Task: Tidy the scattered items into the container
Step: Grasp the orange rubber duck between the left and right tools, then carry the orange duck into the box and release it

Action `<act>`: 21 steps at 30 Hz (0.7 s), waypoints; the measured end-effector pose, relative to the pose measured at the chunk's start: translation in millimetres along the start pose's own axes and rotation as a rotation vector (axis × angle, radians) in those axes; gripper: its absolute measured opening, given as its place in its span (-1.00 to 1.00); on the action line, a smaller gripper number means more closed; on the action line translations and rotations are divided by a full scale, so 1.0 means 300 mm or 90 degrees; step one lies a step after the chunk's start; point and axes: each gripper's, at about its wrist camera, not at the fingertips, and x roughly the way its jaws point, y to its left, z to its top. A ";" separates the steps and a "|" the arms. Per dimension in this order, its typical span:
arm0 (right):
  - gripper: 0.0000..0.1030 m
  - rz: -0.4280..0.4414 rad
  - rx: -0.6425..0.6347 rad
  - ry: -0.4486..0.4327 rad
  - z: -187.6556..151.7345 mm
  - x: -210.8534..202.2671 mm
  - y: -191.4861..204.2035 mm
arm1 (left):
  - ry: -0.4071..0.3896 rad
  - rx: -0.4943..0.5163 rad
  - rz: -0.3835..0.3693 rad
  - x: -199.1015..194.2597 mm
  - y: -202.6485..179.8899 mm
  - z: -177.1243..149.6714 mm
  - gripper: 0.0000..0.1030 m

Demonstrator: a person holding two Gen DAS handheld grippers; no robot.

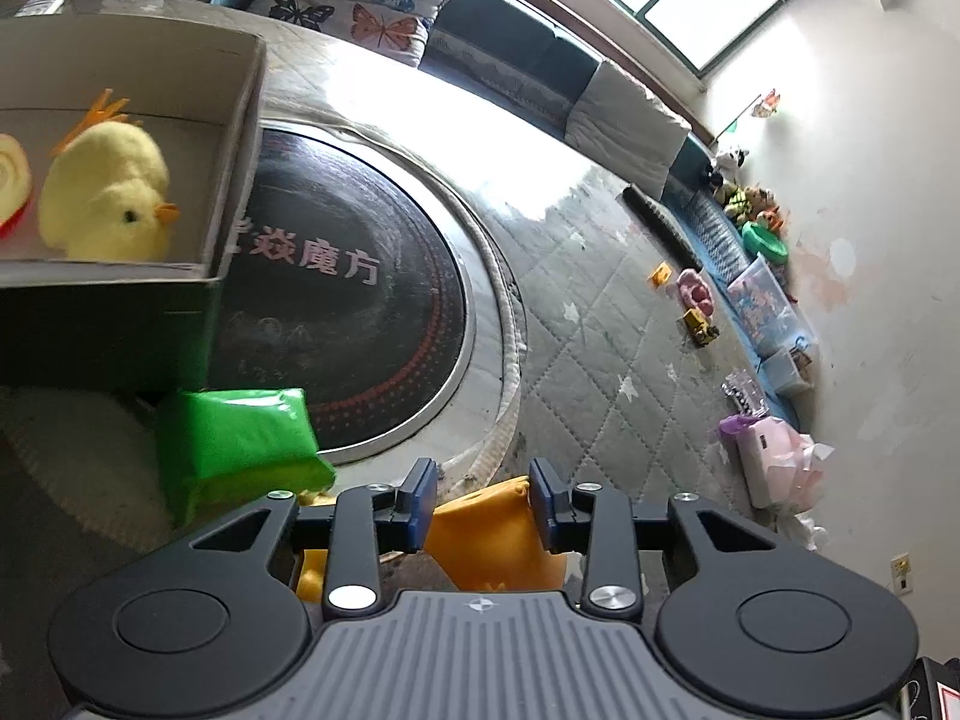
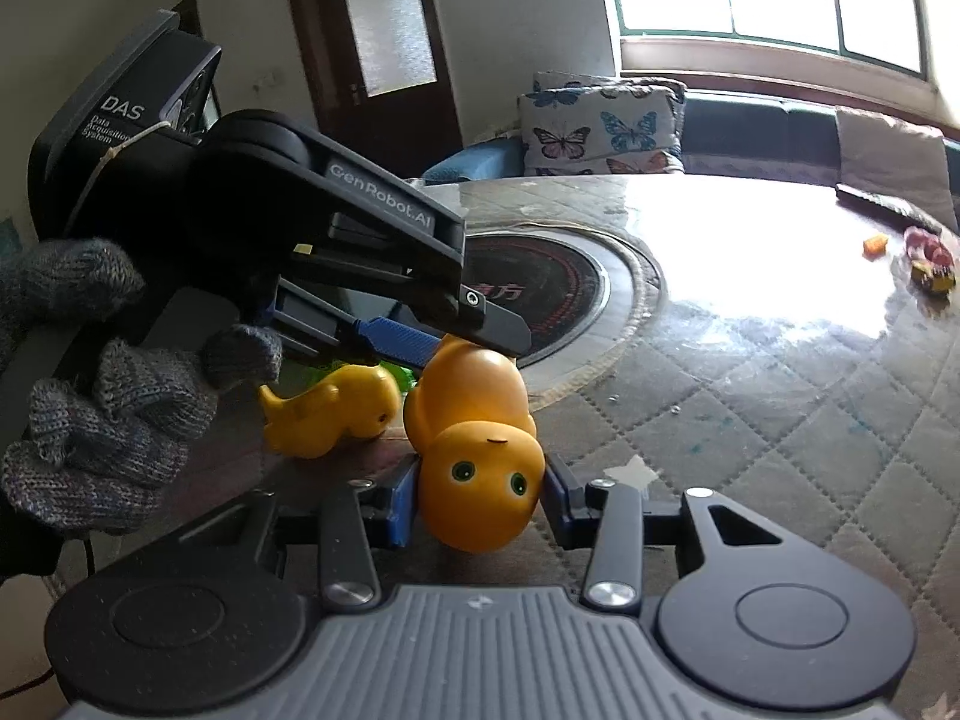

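A large orange rubber duck (image 2: 480,450) lies on the quilted table. My right gripper (image 2: 480,501) has its blue pads on both sides of the duck's head, closed on it. My left gripper (image 1: 483,498) is around the same duck's body (image 1: 492,546) from above, its pads touching both sides. In the right wrist view the left gripper's finger (image 2: 414,339) rests on the duck's back. A small orange duck (image 2: 336,414) lies just left of it. The cardboard box (image 1: 240,138) holds a yellow plush chick (image 1: 105,192) and a red-and-white item (image 1: 12,186).
A green packet (image 1: 234,450) lies below the box. A round black inset (image 1: 354,312) sits in the table's middle. Small toys (image 1: 696,312) lie at the far edge, with bins and plush toys (image 1: 762,294) beyond. A butterfly cushion (image 2: 600,126) is at the back.
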 end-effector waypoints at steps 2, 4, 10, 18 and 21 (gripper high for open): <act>-0.19 0.002 -0.018 -0.006 0.006 -0.010 0.022 | -0.016 -0.008 -0.006 -0.036 0.014 -0.005 -0.31; -0.19 0.006 -0.038 -0.013 0.022 -0.021 0.050 | -0.034 -0.018 -0.013 -0.075 0.028 -0.003 -0.31; -0.19 0.038 -0.114 -0.053 0.133 -0.009 0.148 | -0.127 -0.039 -0.008 -0.239 0.080 0.061 -0.31; -0.19 0.126 -0.233 -0.075 0.333 0.144 0.309 | -0.250 -0.120 0.033 -0.422 0.272 0.173 -0.31; -0.19 0.158 -0.272 -0.061 0.386 0.227 0.373 | -0.270 -0.164 0.053 -0.449 0.361 0.207 -0.33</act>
